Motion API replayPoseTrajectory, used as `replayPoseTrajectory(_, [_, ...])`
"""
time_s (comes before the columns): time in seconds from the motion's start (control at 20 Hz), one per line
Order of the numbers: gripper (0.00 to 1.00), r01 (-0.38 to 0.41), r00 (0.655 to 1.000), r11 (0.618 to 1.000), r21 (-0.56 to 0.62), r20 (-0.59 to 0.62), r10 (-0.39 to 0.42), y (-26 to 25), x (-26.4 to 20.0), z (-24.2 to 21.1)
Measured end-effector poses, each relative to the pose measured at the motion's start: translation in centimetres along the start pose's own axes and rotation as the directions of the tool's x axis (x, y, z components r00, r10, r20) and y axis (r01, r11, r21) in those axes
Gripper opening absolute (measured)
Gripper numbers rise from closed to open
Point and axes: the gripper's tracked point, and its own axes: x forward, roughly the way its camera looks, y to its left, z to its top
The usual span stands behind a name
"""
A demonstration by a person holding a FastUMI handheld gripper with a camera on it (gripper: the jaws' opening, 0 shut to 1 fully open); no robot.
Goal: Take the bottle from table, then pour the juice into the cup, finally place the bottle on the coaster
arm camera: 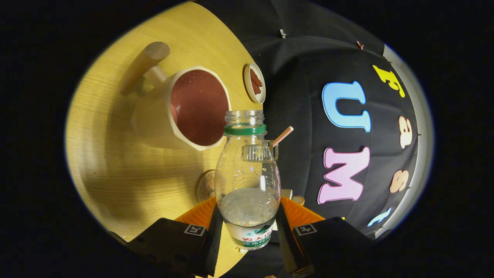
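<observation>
Both fingers of the claw (247,227) press the uncapped bottle (247,173), grasping it near the cup (185,110).

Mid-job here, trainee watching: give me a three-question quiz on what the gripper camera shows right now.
1. True or false: the gripper is shut on the bottle.
2. The bottle's mouth is: A) capped, B) open, C) hidden.
3. Fill in: the cup has a ____ handle and stands beyond the bottle on the table.

Key: 1 true, both fingers press its sides; 2 B; 3 wooden.
</observation>
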Motion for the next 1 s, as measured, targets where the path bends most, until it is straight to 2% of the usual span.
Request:
replayPoseTrajectory(0.6, [0.68, 0.010, 1.000, 0.988, -0.157, -0.009, -0.012, 0.01, 0.59, 0.06])
replayPoseTrajectory(1.0, [0.68, 0.020, 1.000, 0.978, -0.209, -0.018, -0.025, -0.42, 0.93, -0.14])
